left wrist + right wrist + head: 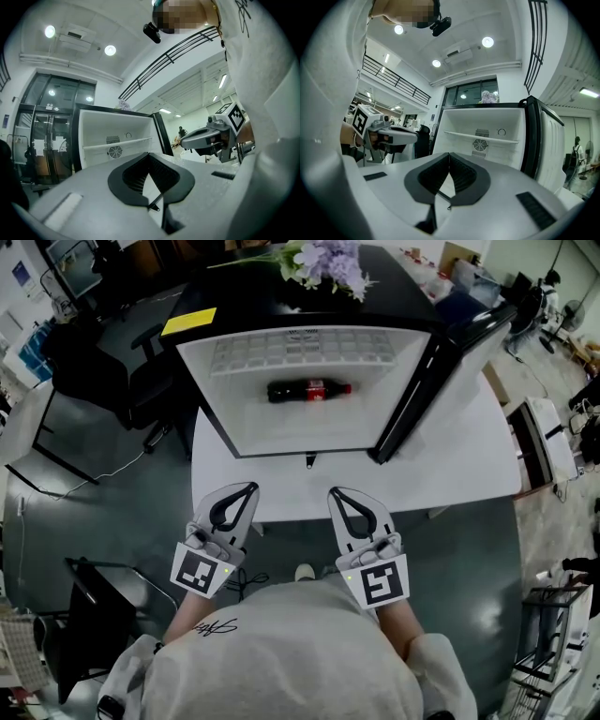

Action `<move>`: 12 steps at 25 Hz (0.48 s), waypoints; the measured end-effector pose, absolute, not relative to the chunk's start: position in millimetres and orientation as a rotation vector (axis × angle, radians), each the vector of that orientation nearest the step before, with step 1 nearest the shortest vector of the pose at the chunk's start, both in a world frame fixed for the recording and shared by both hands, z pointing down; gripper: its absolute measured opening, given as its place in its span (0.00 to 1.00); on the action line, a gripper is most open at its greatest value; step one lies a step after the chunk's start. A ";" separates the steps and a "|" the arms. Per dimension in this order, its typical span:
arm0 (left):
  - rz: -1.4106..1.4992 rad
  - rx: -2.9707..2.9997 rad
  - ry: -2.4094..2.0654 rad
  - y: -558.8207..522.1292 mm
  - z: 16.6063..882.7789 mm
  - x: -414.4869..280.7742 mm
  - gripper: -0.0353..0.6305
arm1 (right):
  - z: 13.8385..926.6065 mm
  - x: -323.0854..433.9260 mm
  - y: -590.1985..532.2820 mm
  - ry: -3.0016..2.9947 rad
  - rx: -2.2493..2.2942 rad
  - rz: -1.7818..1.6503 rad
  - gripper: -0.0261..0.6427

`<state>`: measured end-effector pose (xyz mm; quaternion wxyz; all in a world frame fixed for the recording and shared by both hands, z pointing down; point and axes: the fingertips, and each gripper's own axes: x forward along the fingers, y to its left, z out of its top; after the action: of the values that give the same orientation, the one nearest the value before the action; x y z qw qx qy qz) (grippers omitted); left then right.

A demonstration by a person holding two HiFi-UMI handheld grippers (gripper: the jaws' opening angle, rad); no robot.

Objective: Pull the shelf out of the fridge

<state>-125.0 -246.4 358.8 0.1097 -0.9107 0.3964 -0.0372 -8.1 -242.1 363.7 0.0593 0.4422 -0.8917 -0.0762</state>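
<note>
Before the open fridge [281, 432], left tool [249, 488] and right tool [334, 492], jaws together, empty (shelf [300, 348] partly hidden).

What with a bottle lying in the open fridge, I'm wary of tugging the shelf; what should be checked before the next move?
1. Fridge door open wide: ok, it stands swung to the right.
2. Shelf in place and bare: ok, nothing shows on it in the head view.
3. Cola bottle clear of the shelf: ok, it lies on its side below it.
4. Left gripper ready to grasp: not ok, jaws shut, empty, short of the fridge.
5. Right gripper ready: not ok, likewise shut and empty.
6. Shelf free to slide: cannot tell.
</note>
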 end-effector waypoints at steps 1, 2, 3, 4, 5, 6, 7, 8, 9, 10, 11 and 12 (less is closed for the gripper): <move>-0.104 -2.677 1.170 -247.5 359.5 -125.8 0.06 | 364.2 -7.7 -243.4 -2.698 1.340 -0.235 0.06; -0.102 -2.678 1.172 -248.1 360.3 -126.1 0.06 | 364.8 -6.9 -244.4 -2.694 1.341 -0.240 0.06; -0.104 -2.679 1.172 -248.6 361.5 -126.1 0.06 | 365.6 -5.3 -245.4 -2.689 1.345 -0.238 0.06; -0.108 -2.680 1.170 -249.3 362.4 -125.7 0.06 | 366.6 -3.3 -246.4 -2.683 1.351 -0.233 0.06; -0.109 -2.680 1.169 -250.3 362.8 -125.1 0.06 | 367.1 -1.0 -247.6 -2.677 1.355 -0.228 0.06; -0.108 -2.679 1.170 -251.5 362.4 -124.5 0.06 | 367.1 1.3 -249.1 -2.673 1.357 -0.228 0.06; -0.108 -2.677 1.172 -253.0 361.7 -123.7 0.06 | 366.7 3.7 -250.9 -2.671 1.358 -0.230 0.06; -0.110 -2.674 1.174 -254.6 361.0 -122.9 0.06 | 366.2 6.3 -253.1 -2.668 1.358 -0.233 0.06; -0.114 -2.671 1.175 -256.6 360.5 -121.9 0.06 | 365.8 9.1 -255.8 -2.665 1.358 -0.236 0.06; -0.118 -2.666 1.176 -259.0 359.9 -121.0 0.06 | 365.5 11.8 -259.2 -2.662 1.359 -0.238 0.06; -0.120 -2.660 1.177 -261.9 359.0 -120.1 0.06 | 365.0 14.2 -263.3 -2.660 1.361 -0.240 0.06; -0.123 -2.654 1.178 -265.2 358.0 -119.2 0.06 | 364.2 16.5 -267.9 -2.659 1.364 -0.240 0.06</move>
<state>-119.2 -265.2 358.0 0.1173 -0.9069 0.4025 -0.0422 16.5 -267.9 364.2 0.0718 0.4538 -0.8846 -0.0799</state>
